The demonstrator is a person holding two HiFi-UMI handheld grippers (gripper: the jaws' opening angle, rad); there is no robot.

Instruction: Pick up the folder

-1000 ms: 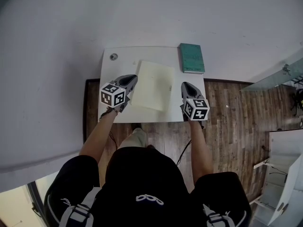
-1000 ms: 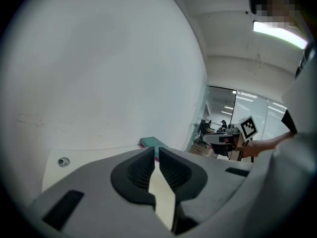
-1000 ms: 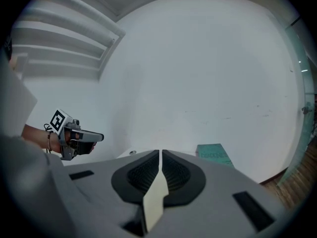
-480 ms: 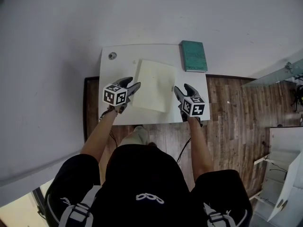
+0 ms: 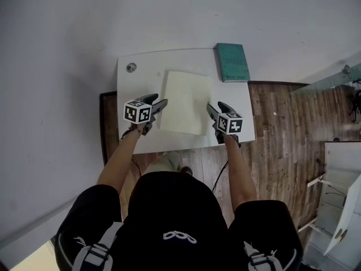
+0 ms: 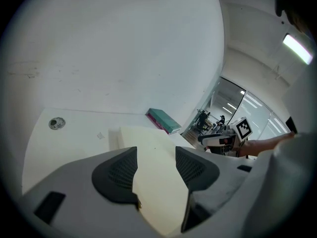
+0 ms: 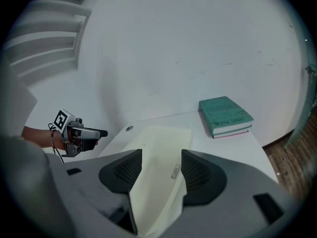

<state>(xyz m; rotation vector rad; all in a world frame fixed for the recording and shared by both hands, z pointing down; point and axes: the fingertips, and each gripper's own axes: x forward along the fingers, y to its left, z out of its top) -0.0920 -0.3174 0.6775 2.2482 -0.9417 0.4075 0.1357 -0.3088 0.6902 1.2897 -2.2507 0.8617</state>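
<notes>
1. Head view: the left gripper (image 5: 160, 103) sits at the folder's (image 5: 183, 97) left edge and the right gripper (image 5: 216, 107) at its right edge. Both are at the near half of the sheet.
2. The folder is a plain cream rectangle with no print visible from here. It lies flat mid-table (image 5: 138, 86), slightly skewed. A green book (image 5: 232, 62) lies at the far right corner, apart from the folder, and a small round fitting (image 5: 131, 67) is at the far left.
3. Left gripper view: the left gripper (image 6: 156, 155) has its jaws spread, not clamped, and cream folder (image 6: 143, 138) fills the gap between the pads. I can't tell whether either pad touches it. The book (image 6: 163, 120) is far right, beyond it.
4. Right gripper view: the right gripper (image 7: 162, 157) is the same, with pads parted and nothing pinched. The folder (image 7: 161, 138) runs through the gap, and a small label shows near the right pad. Its near edge looks slightly curled there. The book (image 7: 225, 114) is far right and clear of it.
5. Handling, my read: the folder is light, thin and floppy, with a smooth cover that is likely slippery.
   - It will probably sag or bow if held at one point only.
   - It lies flat on the table, so getting a jaw under an edge is the hard part.
6. Grip, my read: take the two opposite side edges near the near corners, where the grippers already sit. Close evenly and lift level so it doesn't fold or slide out.
</notes>
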